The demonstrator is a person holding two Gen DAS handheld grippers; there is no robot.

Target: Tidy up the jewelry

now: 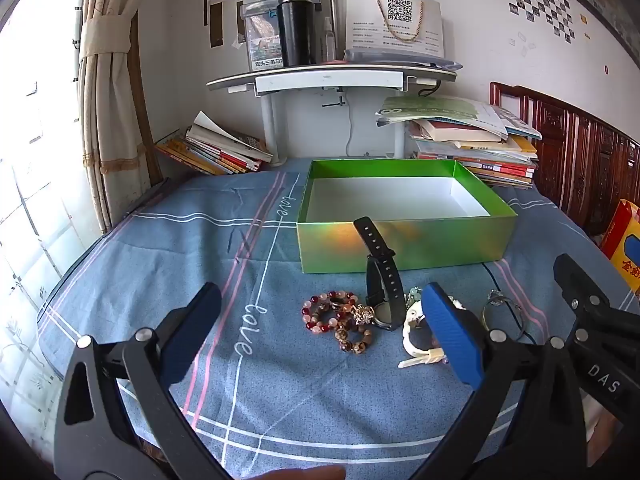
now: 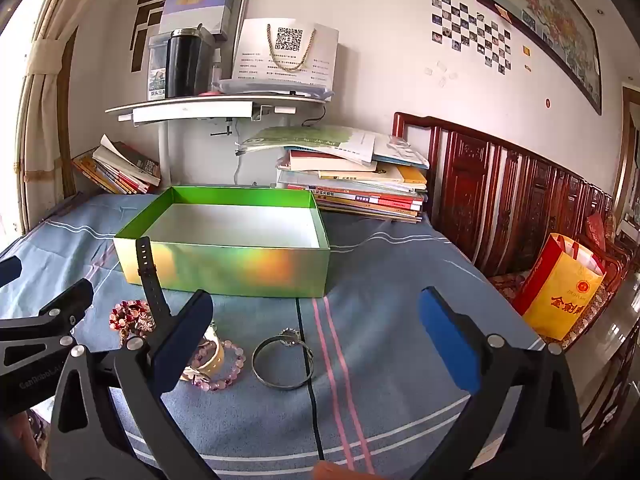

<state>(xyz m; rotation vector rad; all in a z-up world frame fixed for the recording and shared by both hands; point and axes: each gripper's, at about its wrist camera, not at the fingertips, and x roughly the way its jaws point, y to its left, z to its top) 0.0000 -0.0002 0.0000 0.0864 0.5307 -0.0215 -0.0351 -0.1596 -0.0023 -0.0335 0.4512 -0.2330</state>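
Blue-padded and spread wide, the left tool (image 1: pixel 320 340) holds nothing above the blue plaid bedsheet (image 1: pixel 180 248); the right tool (image 2: pixel 316 344) is equally wide and holds nothing.

Between the left tool's fingers lie a red and pink bead bracelet (image 1: pixel 326 312) touching a brown bead bracelet (image 1: pixel 354 338), with a black watch (image 1: pixel 382 280) just beside them, its strap standing up against the front wall of the green box (image 1: pixel 404 240). A white bangle (image 1: pixel 416 336) sits partly behind the left tool's right finger. In the right wrist view a silver bangle (image 2: pixel 283 364) lies in the open between the fingers, near a pale purple bead bracelet (image 2: pixel 226 372) that seems to ring a cream bangle, though the left finger hides much of it.

The box stands open-topped beyond the jewelry, white inside. Bare sheet stretches left of the box and right of the silver bangle. Behind the box, stacked books (image 2: pixel 356 184) and a leaning book pile (image 1: pixel 212 148) crowd the far edge under a small white shelf (image 1: pixel 328 78). A carved wooden headboard (image 2: pixel 500 196) bounds the right side, with a yellow bag (image 2: pixel 560 292) near it.
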